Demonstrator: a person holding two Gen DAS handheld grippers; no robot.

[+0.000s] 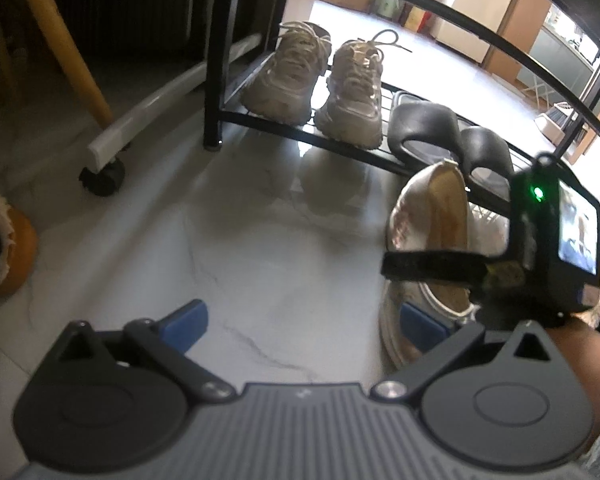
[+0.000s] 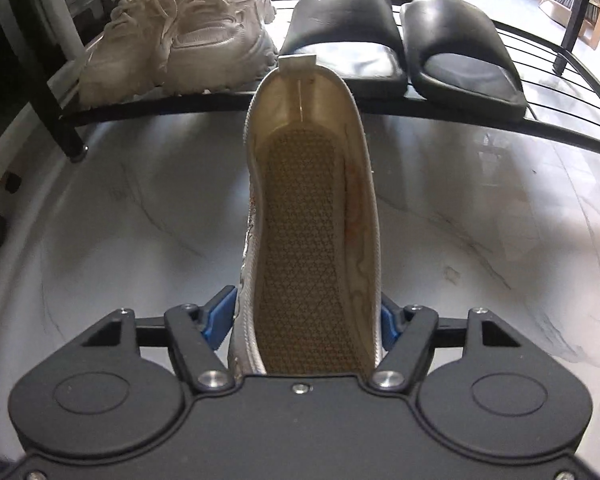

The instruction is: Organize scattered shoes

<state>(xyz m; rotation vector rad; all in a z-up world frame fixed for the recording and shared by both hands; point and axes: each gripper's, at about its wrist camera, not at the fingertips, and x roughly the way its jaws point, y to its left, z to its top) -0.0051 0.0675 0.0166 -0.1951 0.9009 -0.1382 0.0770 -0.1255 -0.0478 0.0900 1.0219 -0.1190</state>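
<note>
white slip-on shoe (image 2: 312, 216), heel toward rack (image 2: 340, 104)

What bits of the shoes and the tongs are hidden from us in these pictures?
- Shoe, right wrist view: its toe end is hidden behind the right tongs.
- Right-hand slide, left wrist view: partly hidden behind the shoe.
- Furry item, left wrist view: cut off by the picture's left edge.
- Sneakers, right wrist view: cut off at the top.

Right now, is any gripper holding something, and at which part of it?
The right gripper grips the white slip-on shoe by its two sides, near the end closest to the camera. The left gripper is open and holds nothing.
</note>
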